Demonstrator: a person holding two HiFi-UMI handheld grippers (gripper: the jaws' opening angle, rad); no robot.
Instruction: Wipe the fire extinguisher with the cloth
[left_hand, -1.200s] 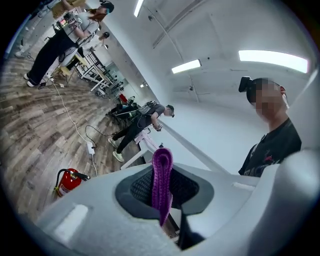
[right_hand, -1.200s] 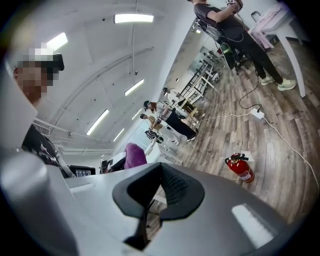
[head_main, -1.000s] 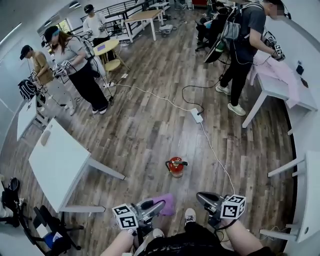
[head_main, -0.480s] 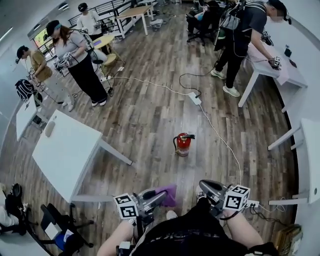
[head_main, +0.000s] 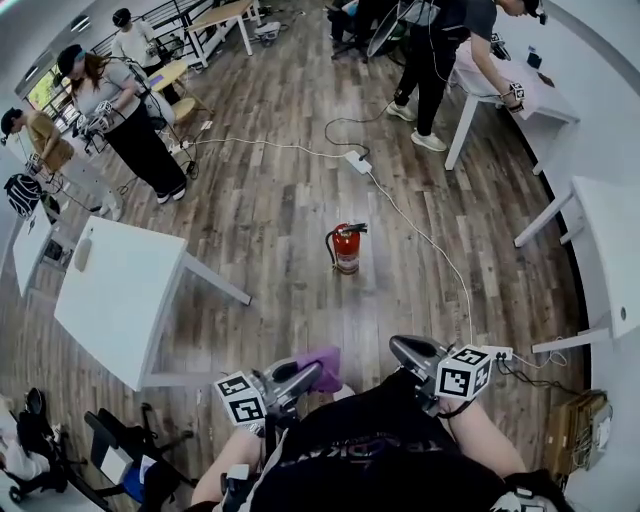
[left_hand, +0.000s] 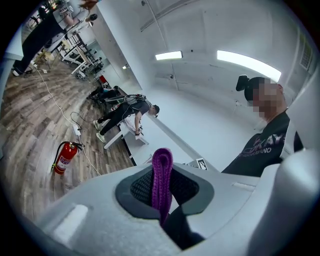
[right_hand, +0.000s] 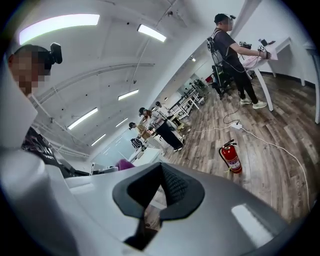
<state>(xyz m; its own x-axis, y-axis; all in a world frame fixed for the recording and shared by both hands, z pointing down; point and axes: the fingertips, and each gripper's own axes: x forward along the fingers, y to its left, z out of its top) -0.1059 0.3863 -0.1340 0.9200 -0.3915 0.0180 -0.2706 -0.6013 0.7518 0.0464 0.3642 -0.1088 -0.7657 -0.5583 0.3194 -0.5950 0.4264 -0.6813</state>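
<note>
While left hand-held gripper (head_main: 312, 371) pinches purple cloth (left_hand: 161, 172), right hand-held gripper (right_hand: 161, 174) pressed together, fire extinguisher (head_main: 346, 250) label unreadable

Wood-plank floor (head_main: 270, 220) with 1 fire extinguisher (head_main: 346, 249) standing on it.
The red extinguisher is upright, well apart from the furniture. A white cable (head_main: 430, 243) crosses the planks near it and runs up to a white power strip (head_main: 358, 163). A white worktop (head_main: 115, 300) stands at the left, with further worktops (head_main: 612, 250) along the right edge.
</note>
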